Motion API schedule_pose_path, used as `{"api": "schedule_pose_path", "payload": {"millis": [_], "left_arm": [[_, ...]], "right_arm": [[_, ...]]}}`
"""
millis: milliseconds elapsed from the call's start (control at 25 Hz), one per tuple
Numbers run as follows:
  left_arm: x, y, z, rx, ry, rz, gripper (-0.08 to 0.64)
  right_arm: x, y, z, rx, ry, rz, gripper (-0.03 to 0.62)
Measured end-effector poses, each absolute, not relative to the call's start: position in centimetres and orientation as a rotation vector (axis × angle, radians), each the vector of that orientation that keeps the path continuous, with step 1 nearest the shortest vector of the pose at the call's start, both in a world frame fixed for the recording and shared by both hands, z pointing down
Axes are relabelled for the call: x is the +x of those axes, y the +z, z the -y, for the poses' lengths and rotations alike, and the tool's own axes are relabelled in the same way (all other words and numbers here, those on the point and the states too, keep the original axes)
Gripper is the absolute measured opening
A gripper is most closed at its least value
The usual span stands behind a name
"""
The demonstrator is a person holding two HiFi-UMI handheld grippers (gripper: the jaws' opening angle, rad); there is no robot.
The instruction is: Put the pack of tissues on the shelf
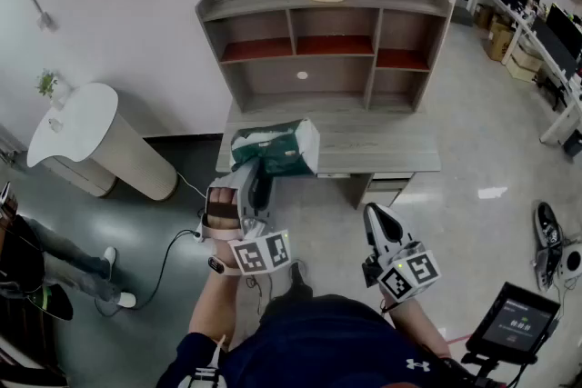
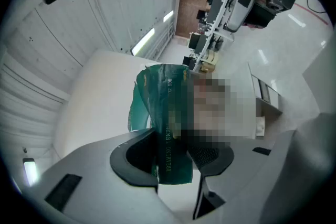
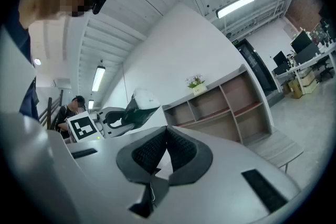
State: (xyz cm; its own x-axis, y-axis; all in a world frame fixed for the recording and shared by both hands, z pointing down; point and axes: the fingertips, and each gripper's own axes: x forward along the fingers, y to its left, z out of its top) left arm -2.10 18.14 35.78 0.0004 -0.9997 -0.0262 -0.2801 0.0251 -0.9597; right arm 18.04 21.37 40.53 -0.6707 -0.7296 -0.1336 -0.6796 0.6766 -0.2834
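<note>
1. the left gripper (image 1: 258, 175) has its fingers clamped on the near edge of the soft dark-green plastic pack of white tissues (image 1: 277, 147).
2. beyond those fingertips (past the pack) stands the grey wooden shelf unit (image 1: 371, 50), well apart.
3. the right gripper (image 1: 374, 213) has its fingers pressed together on nothing, the pack off to their left.

Bright, even light from ceiling strip lights (image 3: 236, 5), glare on the floor (image 1: 491, 193), fisheye-dark corners in both gripper views.
</note>
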Motion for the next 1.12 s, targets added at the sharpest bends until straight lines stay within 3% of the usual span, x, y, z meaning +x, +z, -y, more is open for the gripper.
{"api": "schedule_pose_path", "payload": {"millis": [560, 1120], "left_arm": [[-3.0, 34.8, -17.7, -1.383, -1.039, -1.427, 0.187], [-12.5, 35.2, -5.0, -1.464, -0.988, -1.351, 0.188]], "right_arm": [[18.6, 39.3, -21.0, -1.160, -0.291, -2.626, 0.009], [9.1, 39.1, -10.1, -1.312, -0.273, -2.584, 0.009]]}}
